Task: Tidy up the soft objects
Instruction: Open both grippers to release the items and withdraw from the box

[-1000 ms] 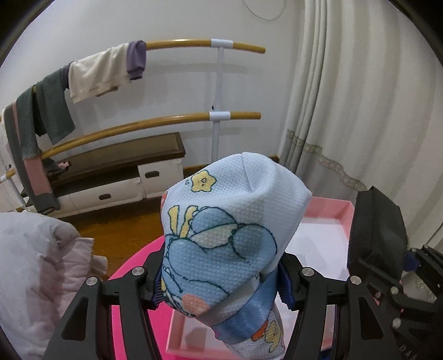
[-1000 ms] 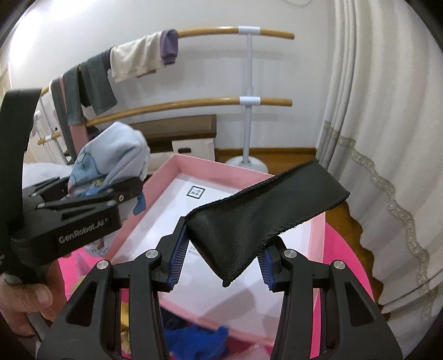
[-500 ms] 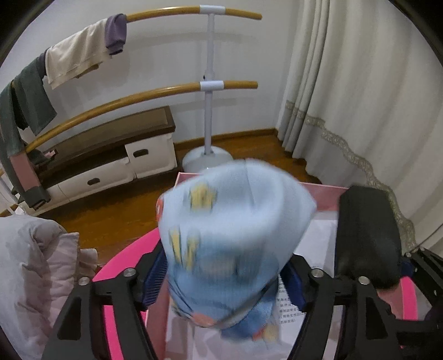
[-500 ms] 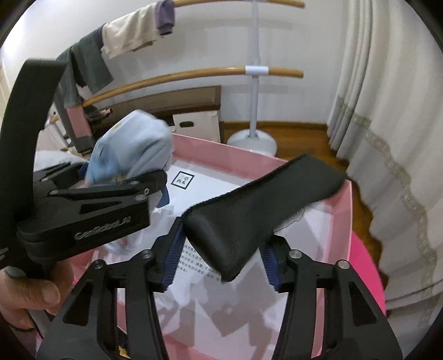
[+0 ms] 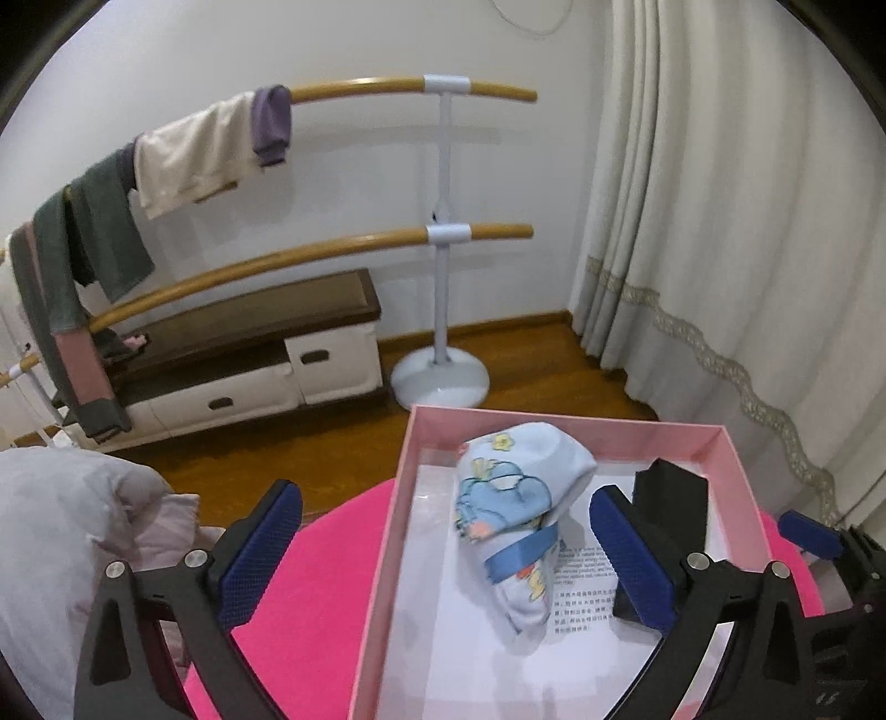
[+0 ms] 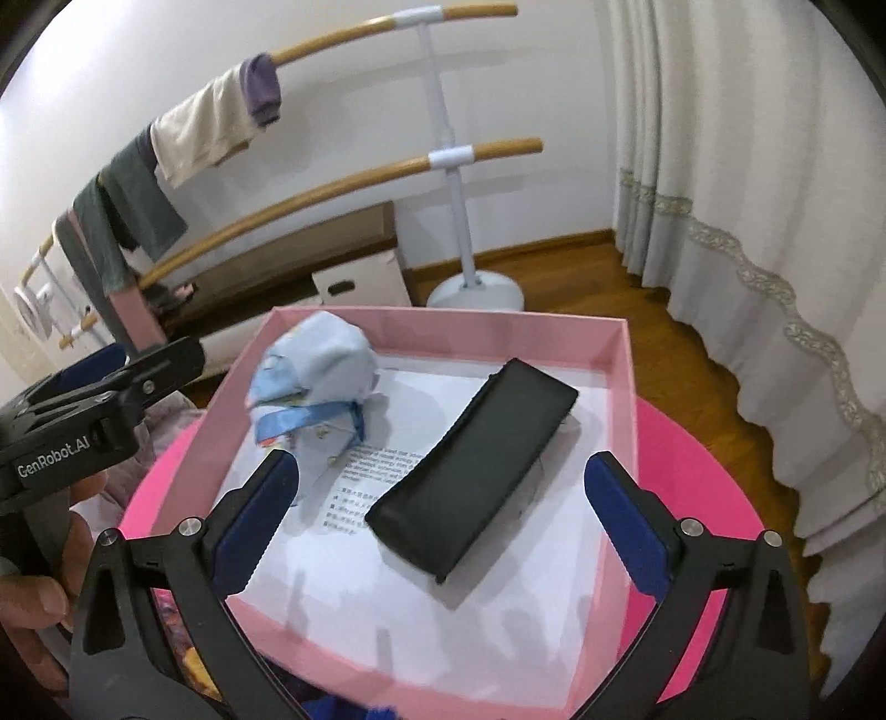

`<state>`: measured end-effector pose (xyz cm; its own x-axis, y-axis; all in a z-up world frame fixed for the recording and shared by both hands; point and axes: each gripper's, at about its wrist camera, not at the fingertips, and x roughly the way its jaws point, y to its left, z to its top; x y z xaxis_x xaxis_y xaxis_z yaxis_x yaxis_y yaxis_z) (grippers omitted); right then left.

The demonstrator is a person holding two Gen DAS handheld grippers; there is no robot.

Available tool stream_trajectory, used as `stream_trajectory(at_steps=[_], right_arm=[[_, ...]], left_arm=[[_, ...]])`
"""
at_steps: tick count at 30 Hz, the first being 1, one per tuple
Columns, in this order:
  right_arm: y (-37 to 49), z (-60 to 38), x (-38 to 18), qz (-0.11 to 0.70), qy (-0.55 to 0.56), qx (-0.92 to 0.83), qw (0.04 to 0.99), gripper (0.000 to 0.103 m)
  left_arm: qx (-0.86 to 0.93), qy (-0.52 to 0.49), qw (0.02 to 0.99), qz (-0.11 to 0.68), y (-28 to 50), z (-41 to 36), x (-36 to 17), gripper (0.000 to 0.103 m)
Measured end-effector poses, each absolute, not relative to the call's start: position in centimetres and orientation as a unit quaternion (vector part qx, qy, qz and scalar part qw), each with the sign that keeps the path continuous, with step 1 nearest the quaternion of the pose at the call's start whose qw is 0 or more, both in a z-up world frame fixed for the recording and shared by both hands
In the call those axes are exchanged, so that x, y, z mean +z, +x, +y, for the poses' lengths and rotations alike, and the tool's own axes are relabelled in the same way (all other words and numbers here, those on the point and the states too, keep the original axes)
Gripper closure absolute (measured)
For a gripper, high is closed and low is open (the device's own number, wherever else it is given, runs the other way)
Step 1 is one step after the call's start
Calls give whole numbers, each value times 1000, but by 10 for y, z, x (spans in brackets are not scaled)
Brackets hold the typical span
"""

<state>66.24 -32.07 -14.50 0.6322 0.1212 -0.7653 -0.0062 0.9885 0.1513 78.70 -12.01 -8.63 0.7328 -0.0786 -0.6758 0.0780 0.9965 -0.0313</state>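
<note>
left hand-held gripper released | right hand-held gripper released | risk: withdrawing pads snag blue cloth bundle, toppling it onto black pouch

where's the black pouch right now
In the right wrist view the black pouch lies flat inside the pink box, right of the blue printed cloth bundle, ahead of the open right gripper.

Soft even indoor light, faint shadows, strong fisheye edges, slight blur.

White wall, wood floor, cream curtain on rt, low bench w/ drawers, clothes on wooden rail.
</note>
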Motion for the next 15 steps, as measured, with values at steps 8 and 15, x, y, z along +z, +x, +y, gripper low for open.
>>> stream_trajectory(at_steps=[8,15], right_arm=[[607,-308,-101,380,69,25,922,0],[550,-293,-71,342,65,11,937,0]], left_arm=[[-34,-11,944,327,726,-116,-74,0],[-29,-13,956,291,632,-94,-64,0]])
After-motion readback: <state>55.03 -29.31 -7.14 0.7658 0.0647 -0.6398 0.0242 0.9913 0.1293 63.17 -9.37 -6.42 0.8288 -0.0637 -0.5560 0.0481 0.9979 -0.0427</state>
